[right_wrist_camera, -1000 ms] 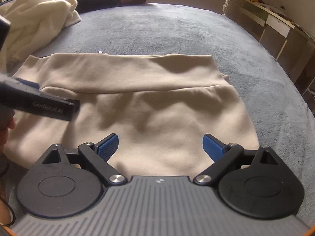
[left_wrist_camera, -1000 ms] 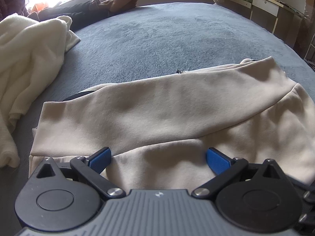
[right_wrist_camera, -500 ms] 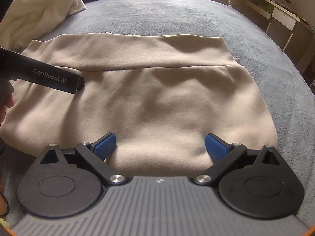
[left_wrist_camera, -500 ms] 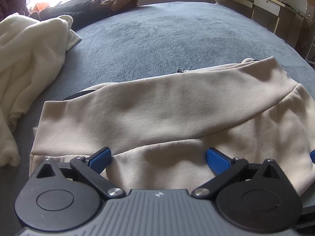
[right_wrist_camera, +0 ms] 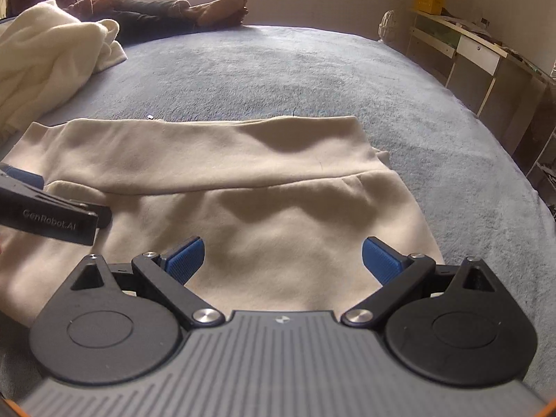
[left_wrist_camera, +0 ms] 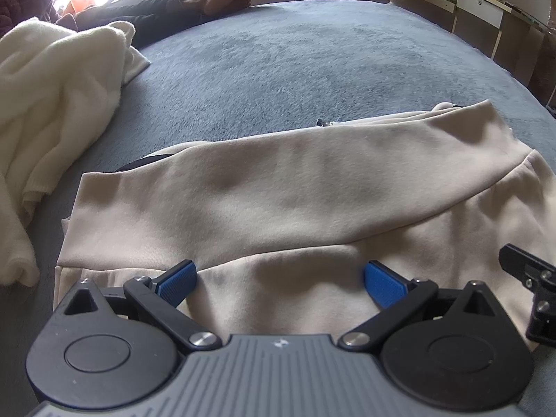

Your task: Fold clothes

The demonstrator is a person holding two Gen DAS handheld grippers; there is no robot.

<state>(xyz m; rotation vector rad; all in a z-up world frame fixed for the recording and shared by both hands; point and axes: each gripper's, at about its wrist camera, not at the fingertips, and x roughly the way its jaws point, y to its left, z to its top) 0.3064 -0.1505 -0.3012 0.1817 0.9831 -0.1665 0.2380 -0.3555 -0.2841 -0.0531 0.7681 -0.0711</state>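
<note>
A beige sweatshirt-like garment [left_wrist_camera: 295, 187] lies folded flat on the grey-blue surface, its wide ribbed band across the far side [right_wrist_camera: 215, 153]. My left gripper [left_wrist_camera: 279, 279] hovers open over the garment's near left part, blue pads spread, nothing between them. My right gripper [right_wrist_camera: 282, 259] is open over the near right part, pads wide apart and empty. In the right wrist view the left gripper's black finger [right_wrist_camera: 52, 213] reaches in from the left edge. Part of the right gripper [left_wrist_camera: 531, 278] shows at the right edge of the left wrist view.
A heap of cream-white knitwear [left_wrist_camera: 52, 104] lies to the left. A person's legs and bare feet [right_wrist_camera: 222, 8] rest at the far edge by the window. Shelving and a desk [right_wrist_camera: 486, 55] stand to the right. Open grey-blue surface [left_wrist_camera: 295, 62] stretches beyond the garment.
My right gripper dipped toward the garment and has pulled back again, coming nearer the left one, whose view now catches it. The left gripper and the garment have hardly moved.
</note>
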